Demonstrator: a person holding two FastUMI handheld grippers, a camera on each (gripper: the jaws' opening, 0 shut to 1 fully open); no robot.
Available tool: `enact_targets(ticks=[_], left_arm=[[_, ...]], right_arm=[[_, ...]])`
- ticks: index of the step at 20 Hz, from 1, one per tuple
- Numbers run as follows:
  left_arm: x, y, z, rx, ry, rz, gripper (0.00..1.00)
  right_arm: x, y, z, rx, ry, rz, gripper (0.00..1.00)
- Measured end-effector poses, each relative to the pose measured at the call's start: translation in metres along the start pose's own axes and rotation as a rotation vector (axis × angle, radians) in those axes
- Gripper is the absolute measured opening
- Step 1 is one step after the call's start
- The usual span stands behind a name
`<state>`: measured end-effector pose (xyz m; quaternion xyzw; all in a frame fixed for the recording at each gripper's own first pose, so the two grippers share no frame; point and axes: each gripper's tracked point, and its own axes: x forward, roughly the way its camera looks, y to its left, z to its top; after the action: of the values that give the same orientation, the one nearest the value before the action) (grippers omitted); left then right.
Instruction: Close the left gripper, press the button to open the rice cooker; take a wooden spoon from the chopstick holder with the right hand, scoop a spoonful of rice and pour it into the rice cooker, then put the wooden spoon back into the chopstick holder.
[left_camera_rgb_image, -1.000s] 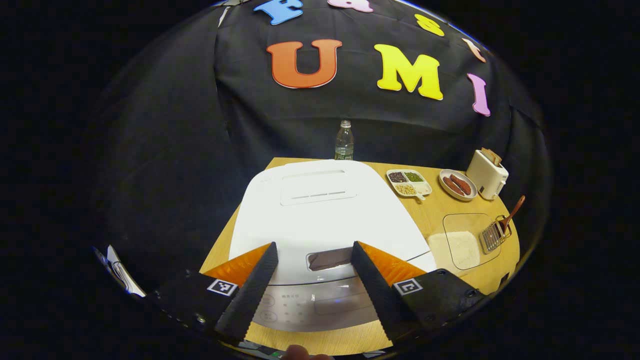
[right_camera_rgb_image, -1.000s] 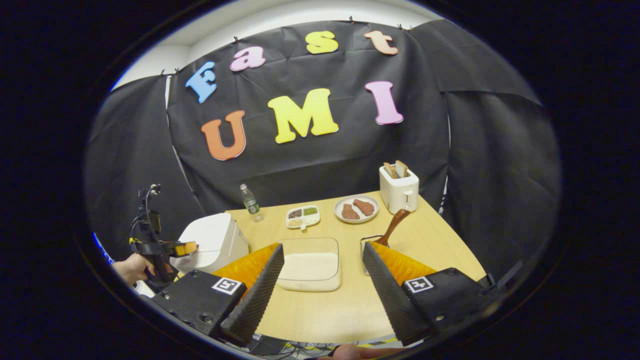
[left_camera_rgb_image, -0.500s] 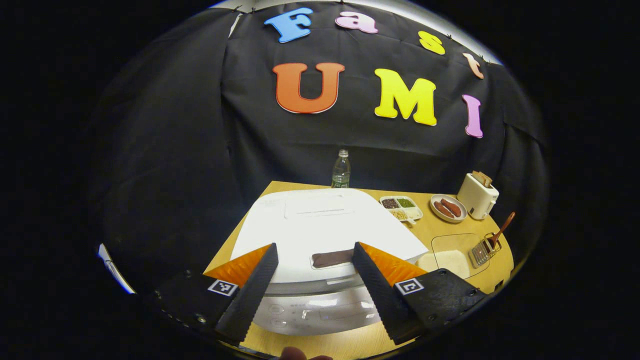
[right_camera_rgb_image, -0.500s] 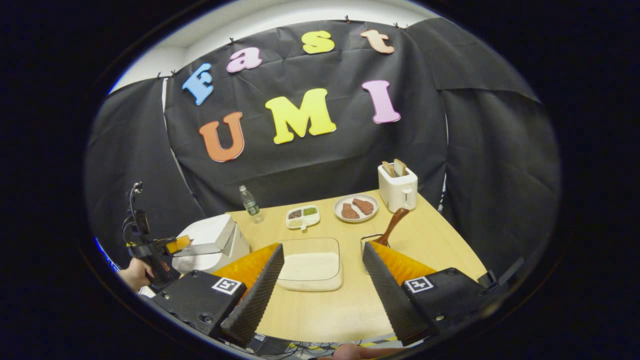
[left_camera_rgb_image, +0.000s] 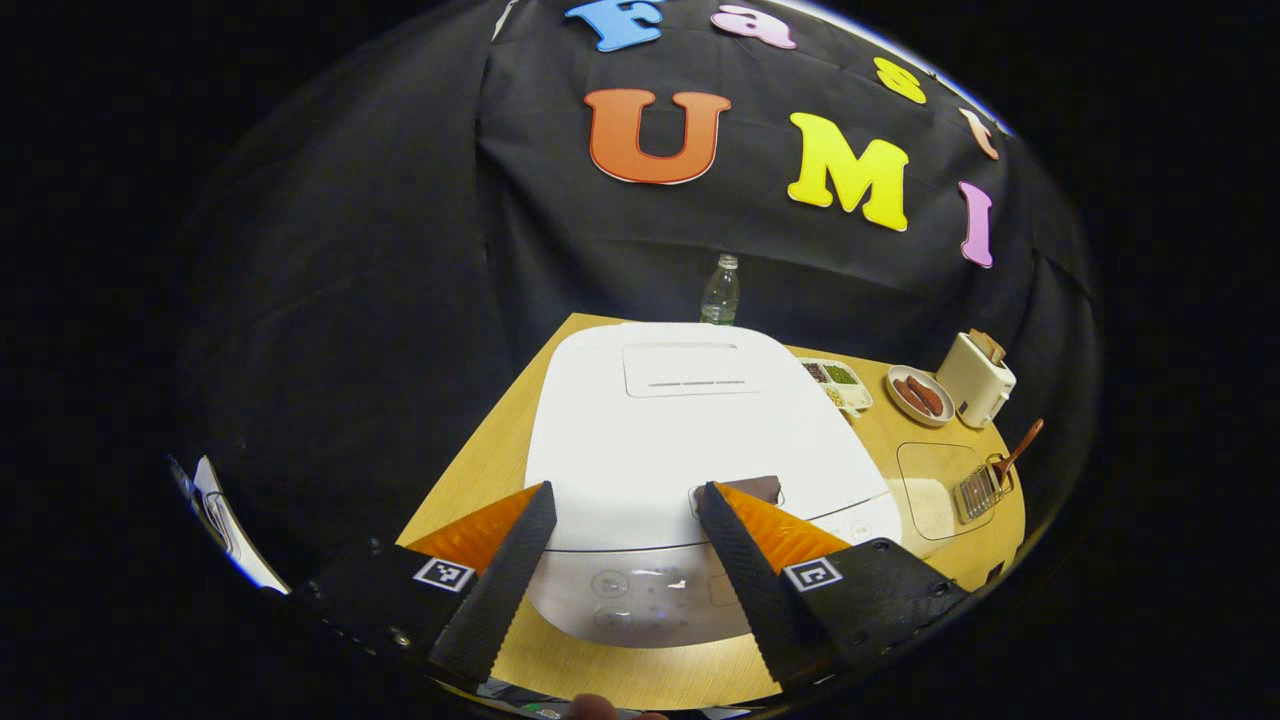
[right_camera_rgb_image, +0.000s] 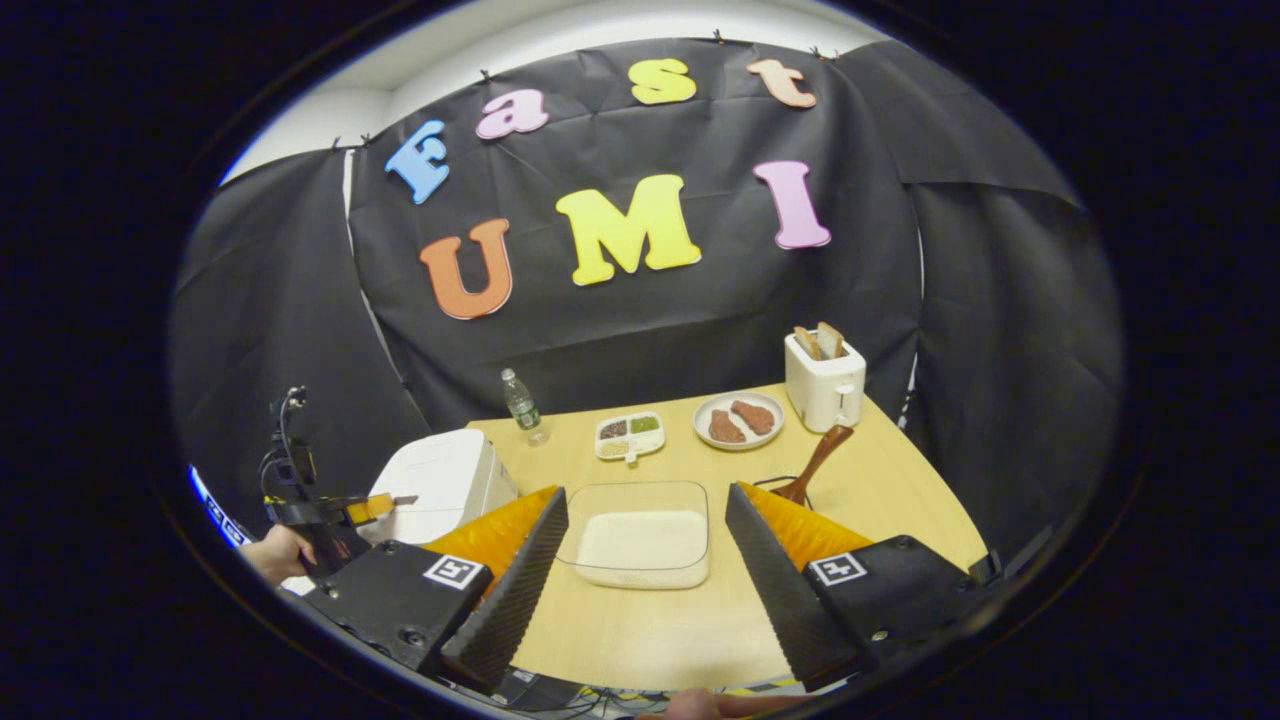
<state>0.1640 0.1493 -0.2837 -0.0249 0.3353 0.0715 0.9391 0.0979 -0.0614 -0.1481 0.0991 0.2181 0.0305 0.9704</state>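
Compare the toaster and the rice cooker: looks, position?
The rice cooker is wide and low with its lid down; the toaster is small and upright with bread sticking out of its slots. The rice cooker sits at the table's left edge, the toaster at the far right corner. Both are white.

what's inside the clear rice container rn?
The clear container holds a flat layer of white rice across its bottom. No spoon or other item in it. What lies under the rice is covered.

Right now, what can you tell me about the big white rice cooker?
The big white rice cooker is a boxy, rounded, plastic-looking appliance standing on the wooden table at its left end. Its lid looks shut, with a dark button near the front edge and a silvery control panel below. The left gripper hovers open over its front.
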Motion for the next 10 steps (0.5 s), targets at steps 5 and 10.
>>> enact_targets(ticks=[5, 10], left_arm=[[0.0, -0.002, -0.004, 0.077, 0.053, -0.015, 0.99], [0.005, -0.002, -0.002, 0.19, 0.038, -0.033, 1.0]], right_arm=[[0.001, 0.009, -0.01, 0.002, 0.004, 0.008, 1.0], [-0.003, 0.015, -0.017, -0.002, 0.011, 0.016, 0.99]])
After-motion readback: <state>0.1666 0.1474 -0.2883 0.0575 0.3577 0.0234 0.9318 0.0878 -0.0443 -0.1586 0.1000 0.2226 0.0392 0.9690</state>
